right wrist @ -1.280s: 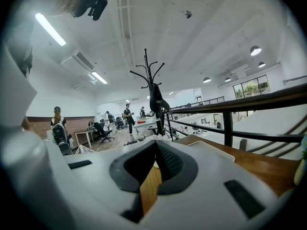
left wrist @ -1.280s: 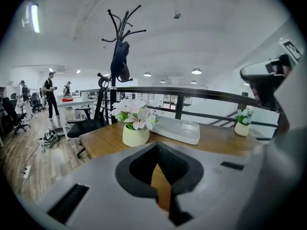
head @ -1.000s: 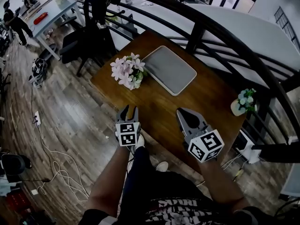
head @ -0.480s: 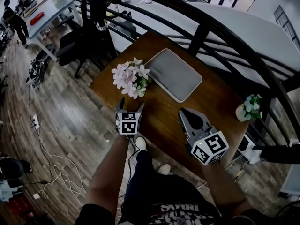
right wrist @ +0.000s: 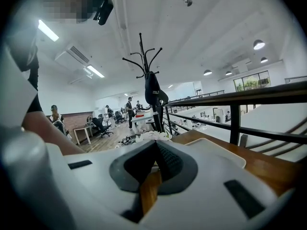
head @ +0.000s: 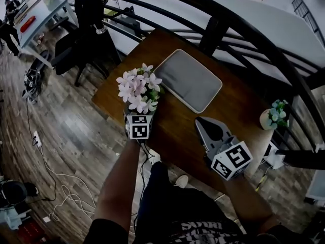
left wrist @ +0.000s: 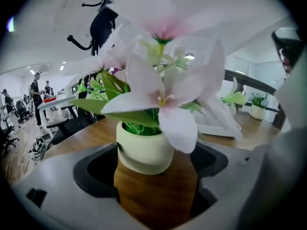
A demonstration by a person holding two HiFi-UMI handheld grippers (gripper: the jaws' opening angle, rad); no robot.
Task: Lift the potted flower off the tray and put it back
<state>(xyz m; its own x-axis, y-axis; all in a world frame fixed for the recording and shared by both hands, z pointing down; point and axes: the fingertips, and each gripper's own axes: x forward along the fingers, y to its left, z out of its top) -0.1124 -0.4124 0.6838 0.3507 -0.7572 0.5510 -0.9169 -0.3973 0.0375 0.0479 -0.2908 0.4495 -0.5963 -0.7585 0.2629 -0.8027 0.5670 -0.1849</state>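
The potted flower (head: 138, 90), pink-white blooms in a cream pot (left wrist: 144, 150), stands on the wooden table (head: 177, 121) just left of the grey tray (head: 188, 80), not on it. My left gripper (head: 138, 117) reaches under the blooms. Its jaws have just been opening, and in the left gripper view the pot sits between the wide-apart pads (left wrist: 93, 171) with a gap on each side. My right gripper (head: 205, 127) hovers over the table right of the pot, jaws closed together on nothing (right wrist: 153, 157). The tray (right wrist: 216, 152) lies empty ahead of it.
A second small pot with pale blue-green flowers (head: 274, 115) stands at the table's right edge. A dark metal railing (head: 218, 24) runs behind the table. A coat stand (right wrist: 151, 90), desks and people are beyond on the wooden floor (head: 61, 131).
My left gripper has moved forward to the pot and its jaws have spread wide around it. The right gripper has shifted slightly forward and stays closed.
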